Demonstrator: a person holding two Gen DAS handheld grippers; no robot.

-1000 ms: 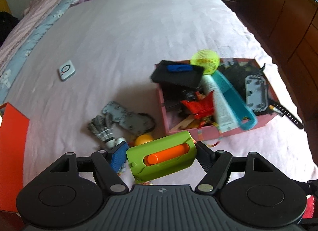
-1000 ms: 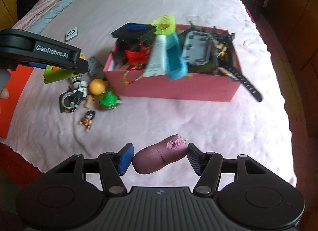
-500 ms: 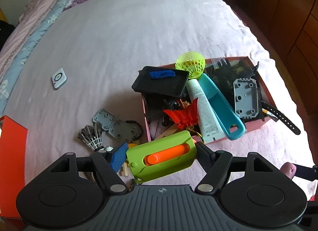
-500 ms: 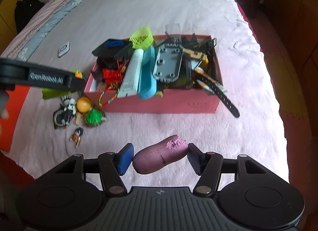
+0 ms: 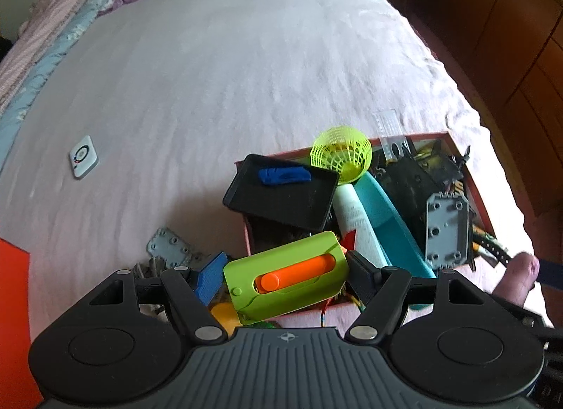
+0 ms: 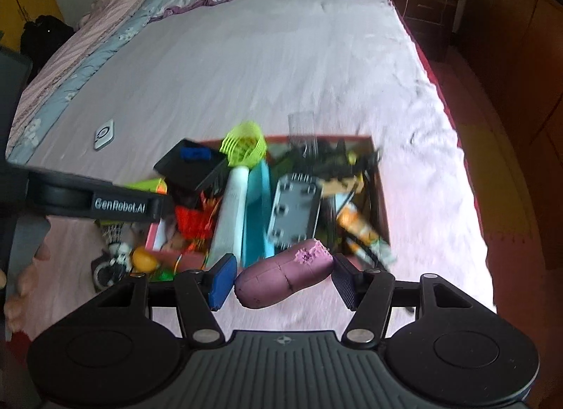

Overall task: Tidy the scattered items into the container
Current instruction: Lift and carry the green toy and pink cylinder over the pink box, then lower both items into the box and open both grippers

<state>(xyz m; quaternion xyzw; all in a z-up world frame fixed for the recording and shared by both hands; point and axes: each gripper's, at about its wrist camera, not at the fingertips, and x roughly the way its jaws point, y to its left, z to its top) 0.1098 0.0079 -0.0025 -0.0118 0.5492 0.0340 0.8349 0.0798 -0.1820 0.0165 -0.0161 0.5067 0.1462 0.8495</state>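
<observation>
Left tongs point(image 5: 285, 273) are clamped on a lime-green plastic case with an orange slider point(image 5: 286, 277), pads pressing both of its short ends, the case tilted with its right end higher. Just beyond it sits the pink cardboard box point(image 5: 476, 198) on the pale pink bedspread point(image 5: 228, 75), and that box is crammed. A black rectangular tray point(image 5: 281, 198) carrying a small blue piece point(image 5: 284, 176) overhangs its near-left corner, straight ahead of the case. A yellow-green plastic shuttlecock point(image 5: 341, 154) perches farther on, with a white tube point(image 5: 359, 226) and a teal plastic scoop point(image 5: 390, 229) lying side by side ahead and to the right of the tongs. A grey studded plate point(image 5: 446, 229) leans farther right.

Over to the right tongs point(image 6: 281, 280): they are pinching a purple, sausage-shaped soft toy with a ragged end point(image 6: 283, 277), held crosswise, ragged end to the right. The box's near wall point(image 6: 186, 259) lies just past it. Left of these tongs, on the bed outside the box, an orange ball point(image 6: 144, 258) and other small bits lie blurred. Well off to the far left rests a small white square device point(image 6: 104, 134).
</observation>
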